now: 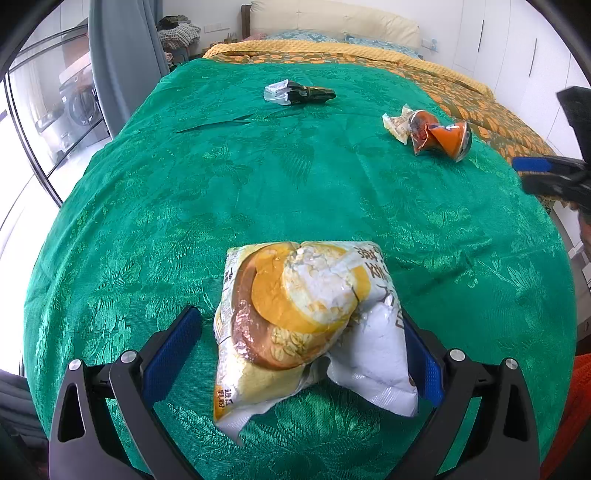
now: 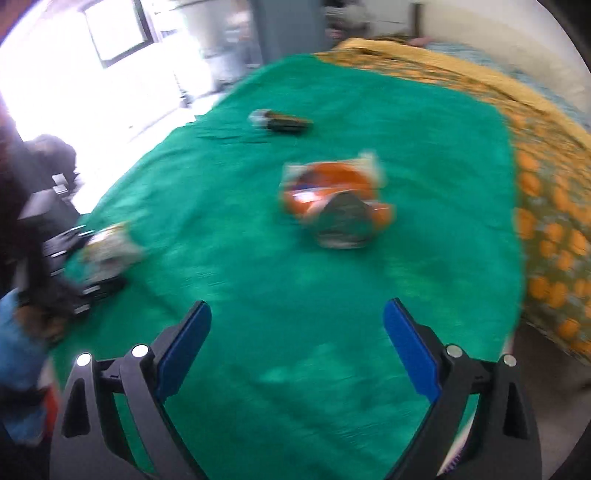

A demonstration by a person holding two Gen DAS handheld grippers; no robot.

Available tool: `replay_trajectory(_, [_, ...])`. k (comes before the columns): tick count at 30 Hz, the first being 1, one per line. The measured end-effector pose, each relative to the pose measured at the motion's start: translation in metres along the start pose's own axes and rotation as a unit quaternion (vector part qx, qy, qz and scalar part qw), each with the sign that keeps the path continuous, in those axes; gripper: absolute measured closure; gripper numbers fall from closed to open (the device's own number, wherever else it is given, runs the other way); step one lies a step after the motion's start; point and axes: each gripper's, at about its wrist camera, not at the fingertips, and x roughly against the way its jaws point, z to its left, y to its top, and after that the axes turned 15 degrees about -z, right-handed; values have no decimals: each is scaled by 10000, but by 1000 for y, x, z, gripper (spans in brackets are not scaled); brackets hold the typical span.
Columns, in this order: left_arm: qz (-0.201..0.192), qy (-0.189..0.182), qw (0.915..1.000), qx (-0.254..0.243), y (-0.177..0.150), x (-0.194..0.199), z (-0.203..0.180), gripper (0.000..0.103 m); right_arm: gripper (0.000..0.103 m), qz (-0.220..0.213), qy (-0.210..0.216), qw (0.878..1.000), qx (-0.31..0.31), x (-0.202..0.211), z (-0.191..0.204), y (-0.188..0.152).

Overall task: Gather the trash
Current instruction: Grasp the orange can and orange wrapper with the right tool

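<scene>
A crumpled yellow and white snack bag (image 1: 303,321) lies on the green bedspread (image 1: 258,184), between the open fingers of my left gripper (image 1: 299,332); the right finger touches the bag, the left stands apart. An orange wrapper (image 1: 439,134) lies far right and a black wrapper (image 1: 301,92) far back. In the blurred right wrist view my right gripper (image 2: 297,321) is open and empty above the bedspread (image 2: 258,295), the orange wrapper (image 2: 336,201) ahead of it, the black wrapper (image 2: 282,122) beyond, the snack bag (image 2: 110,247) at left by the left gripper.
A pale wrapper (image 1: 397,123) lies beside the orange one. An orange-patterned blanket (image 1: 461,92) covers the bed's far side, with pillows and headboard (image 1: 332,18) behind. A grey curtain (image 1: 122,55) and glass door stand left. My right gripper shows at the right edge (image 1: 554,177).
</scene>
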Motion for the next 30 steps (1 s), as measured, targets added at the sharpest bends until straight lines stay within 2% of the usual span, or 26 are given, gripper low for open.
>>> replay_trajectory(3, [0, 1, 10000, 0, 0, 0, 0, 5, 11, 34, -886, 9956, 315, -22, -2, 10])
replay_trajectory(4, [1, 1, 10000, -1, 0, 0, 0, 5, 11, -64, -911, 9954, 278, -29, -3, 15])
replay_trajectory(6, [1, 0, 10000, -1, 0, 0, 0, 5, 11, -305, -679, 9972, 79, -36, -7, 22])
replay_trajectory(8, [1, 0, 10000, -1, 0, 0, 0, 5, 11, -433, -379, 9983, -50, -46, -1, 29])
replay_trajectory(12, [1, 0, 10000, -1, 0, 0, 0, 5, 10, -299, 436, 9984, -199, -43, 30, 29])
replay_trajectory(14, [2, 1, 10000, -3, 0, 0, 0, 5, 11, 8, 1517, 9879, -313, -25, 53, 19])
replay_trajectory(15, [2, 1, 10000, -2, 0, 0, 0, 5, 11, 187, 2044, 9786, -142, -12, 72, 9])
replay_trajectory(18, [2, 2, 10000, -2, 0, 0, -1, 5, 11, 250, 2352, 9692, 684, 14, 102, -6])
replay_trajectory(20, [2, 2, 10000, -2, 0, 0, -1, 5, 9, 43, 1926, 9764, 972, 26, 102, -10])
replay_trajectory(21, [2, 3, 10000, -3, 0, 0, -1, 5, 8, -57, 1330, 9864, 967, 22, 93, -9])
replay_trajectory(23, [2, 1, 10000, 0, 0, 0, -1, 5, 8, -82, 684, 9957, 620, 7, 75, -9])
replay_trajectory(24, [2, 0, 10000, -1, 0, 0, -1, 5, 8, -67, 530, 9984, 162, -3, 62, -9])
replay_trajectory(27, [2, 0, 10000, 0, 0, 0, -1, 5, 8, -148, 394, 9983, -413, -20, 56, -12])
replay_trajectory(30, [3, 0, 10000, -1, 0, 0, -1, 5, 8, -148, -257, 9955, -900, -36, 55, -17])
